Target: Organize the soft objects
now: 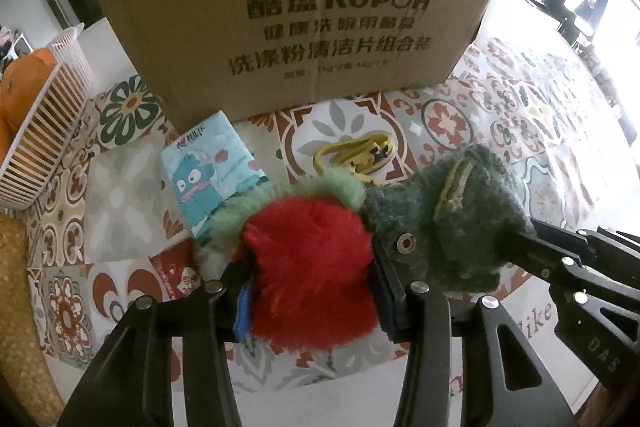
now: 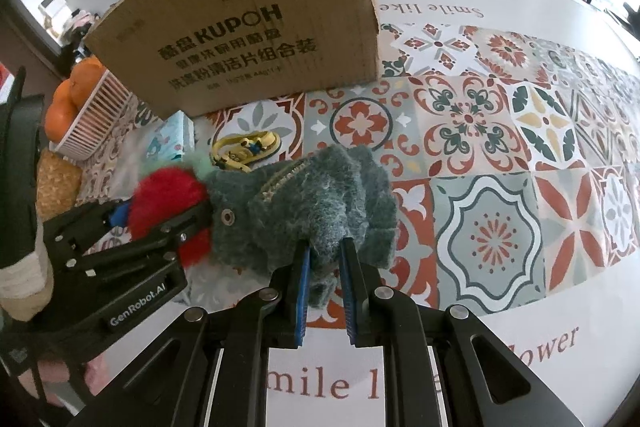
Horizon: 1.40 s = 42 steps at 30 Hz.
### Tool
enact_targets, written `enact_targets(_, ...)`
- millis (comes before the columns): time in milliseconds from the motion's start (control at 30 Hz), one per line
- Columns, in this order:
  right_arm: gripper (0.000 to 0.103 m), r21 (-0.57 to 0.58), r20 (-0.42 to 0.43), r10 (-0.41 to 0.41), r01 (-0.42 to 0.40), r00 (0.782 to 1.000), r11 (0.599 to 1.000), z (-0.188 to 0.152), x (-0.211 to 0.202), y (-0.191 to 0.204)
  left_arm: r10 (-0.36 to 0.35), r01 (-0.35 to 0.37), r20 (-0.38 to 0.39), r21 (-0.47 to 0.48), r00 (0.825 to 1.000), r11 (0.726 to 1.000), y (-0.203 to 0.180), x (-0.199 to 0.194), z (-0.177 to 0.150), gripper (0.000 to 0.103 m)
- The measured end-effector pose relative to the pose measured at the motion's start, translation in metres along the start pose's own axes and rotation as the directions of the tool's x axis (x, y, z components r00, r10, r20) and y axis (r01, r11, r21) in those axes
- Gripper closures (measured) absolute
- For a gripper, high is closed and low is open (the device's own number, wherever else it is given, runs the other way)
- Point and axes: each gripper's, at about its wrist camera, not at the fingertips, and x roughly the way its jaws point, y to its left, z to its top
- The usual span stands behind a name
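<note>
A dark green fuzzy pouch (image 2: 320, 203) with a zip and a snap stud lies low over the patterned tablecloth (image 2: 500, 131). My right gripper (image 2: 325, 263) is shut on a fold at its near edge. Joined to its left side is a red fluffy ball (image 1: 308, 251) with a pale green fringe. That ball sits between the jaws of my left gripper (image 1: 308, 263), which stand apart, the fur puffed out and not squeezed. In the right wrist view the left gripper (image 2: 136, 223) shows at the left around the red ball (image 2: 168, 191). The right gripper (image 1: 560, 251) enters the left wrist view from the right.
A tall cardboard box (image 1: 288, 11) stands just behind. Before it lie a blue cartoon tissue pack (image 1: 212, 167) and a yellow strap (image 1: 352, 155). A white basket (image 1: 44, 131) of oranges sits at the left, above a woven mat (image 1: 20, 307).
</note>
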Motion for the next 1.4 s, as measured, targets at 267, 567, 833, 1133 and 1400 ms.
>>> enact_targets(267, 0.087, -0.007, 0.031, -0.003, 0.003, 1.0, 1.0, 0.0, -0.005, 0.005, -0.009, 0.009, 0.009, -0.012, 1.0, 1.0, 0.006, 0.003, -0.005, 0.069)
enact_targets(567, 0.087, -0.011, 0.134, 0.07, -0.069, 0.989, 0.998, -0.001, -0.047, 0.01, -0.036, 0.04, 0.097, -0.038, 0.995, 0.998, 0.001, -0.043, -0.007, 0.081)
enact_targets(833, 0.087, -0.037, 0.197, 0.081, -0.075, 0.977, 0.997, 0.0, -0.073, 0.019, -0.066, 0.073, 0.166, -0.041, 0.984, 0.996, -0.005, -0.075, -0.006, 0.098)
enact_targets(1133, 0.087, -0.043, 0.145, 0.061, -0.056, 0.988, 0.998, -0.013, -0.057, 0.019, -0.114, 0.119, 0.086, -0.057, 0.99, 0.991, 0.001, -0.059, -0.025, 0.046)
enact_targets(1400, 0.087, -0.026, 0.101, 0.033, -0.031, 0.994, 0.999, -0.017, -0.038, 0.01, -0.054, 0.055, 0.03, -0.024, 0.998, 0.998, -0.005, -0.038, -0.034, 0.046)
